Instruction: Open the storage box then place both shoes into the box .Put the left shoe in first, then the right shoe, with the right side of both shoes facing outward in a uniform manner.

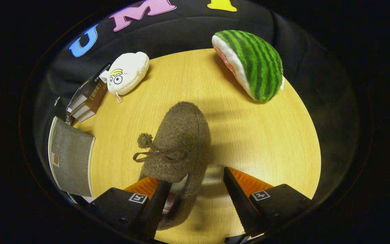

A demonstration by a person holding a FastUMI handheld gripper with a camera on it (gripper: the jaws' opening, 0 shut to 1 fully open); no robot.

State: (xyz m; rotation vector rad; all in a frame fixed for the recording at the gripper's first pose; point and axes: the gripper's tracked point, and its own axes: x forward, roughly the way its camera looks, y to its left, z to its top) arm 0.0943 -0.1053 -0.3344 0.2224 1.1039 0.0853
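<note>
The claw (195, 183) stands wide open, gripping nothing. A brown fuzzy shoe (181, 149) lies on the wooden surface (266, 142) between the fingers, its heel end against the left finger (157, 203) and well clear of the right one. The grey box (71, 157) sits left. Beyond lie books (88, 98), a white plush (127, 73) and a watermelon plush (252, 62).

We see the brown slipper (181, 142) between our gripper's (195, 179) spread fingers; bare table (266, 142) lies to its right.
</note>
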